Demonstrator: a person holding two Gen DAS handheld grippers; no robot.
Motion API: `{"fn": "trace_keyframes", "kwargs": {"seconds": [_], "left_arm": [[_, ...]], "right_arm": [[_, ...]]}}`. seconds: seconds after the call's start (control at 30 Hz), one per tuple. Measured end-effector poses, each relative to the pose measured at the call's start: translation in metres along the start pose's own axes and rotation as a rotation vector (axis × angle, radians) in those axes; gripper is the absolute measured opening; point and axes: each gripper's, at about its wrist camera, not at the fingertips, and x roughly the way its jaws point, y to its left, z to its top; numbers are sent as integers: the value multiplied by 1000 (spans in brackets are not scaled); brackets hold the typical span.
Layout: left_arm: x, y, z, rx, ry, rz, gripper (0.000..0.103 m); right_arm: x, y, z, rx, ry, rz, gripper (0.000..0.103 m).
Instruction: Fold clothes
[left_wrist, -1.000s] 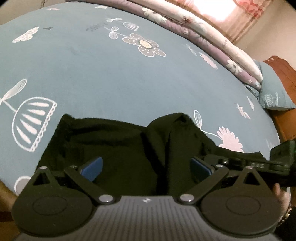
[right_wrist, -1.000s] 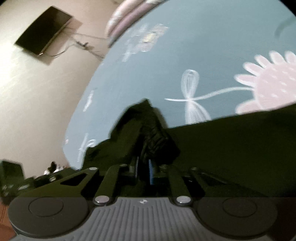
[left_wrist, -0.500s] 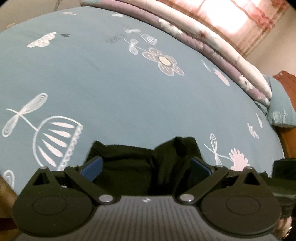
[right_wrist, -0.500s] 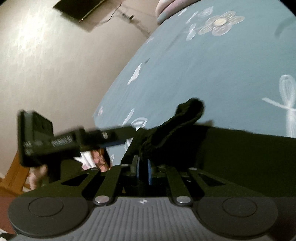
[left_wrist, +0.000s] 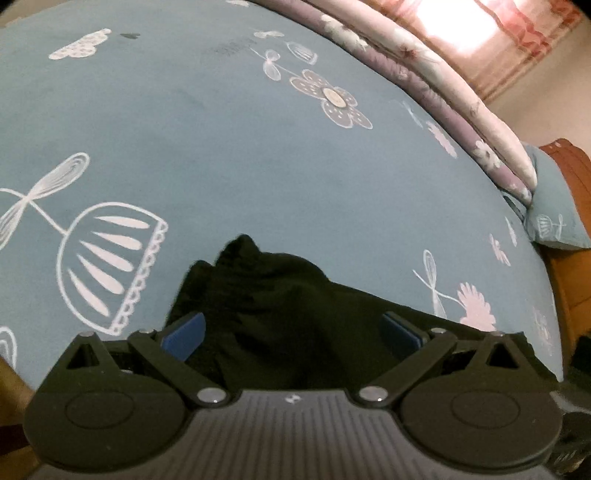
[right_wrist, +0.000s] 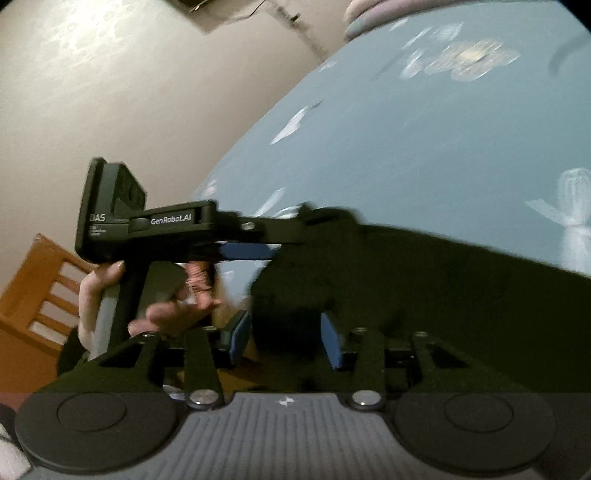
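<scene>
A black garment lies bunched on the blue patterned bed sheet, near its front edge. My left gripper is open wide, with the blue pads either side of the cloth's raised fold. In the right wrist view the same garment spreads to the right. My right gripper is open a little, and a lump of the black cloth sits loose between its pads. The left gripper comes in from the left, held by a hand, with its tips at the garment's edge.
A rolled floral quilt runs along the bed's far side. A blue pillow and a wooden headboard are at the right. A wooden frame and a beige wall stand beyond the bed's left edge.
My right gripper, shut on the black cloth before, has opened. It swung left, bringing the left gripper into its view. The garment's fold now sits nearer the left gripper's middle.
</scene>
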Motion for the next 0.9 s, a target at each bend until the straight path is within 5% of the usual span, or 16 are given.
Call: {"fn": "trace_keyframes", "kwargs": {"seconds": [0.33, 0.5, 0.9], "left_arm": [[-27, 12, -24, -60, -10, -78, 98], [-14, 17, -35, -77, 60, -43, 77], [5, 22, -34, -55, 60, 22, 74]], "right_arm": [[-56, -53, -30, 136, -121, -107, 52], [-51, -62, -40, 189, -142, -96, 52], [-69, -71, -47, 191, -187, -134, 56]]}}
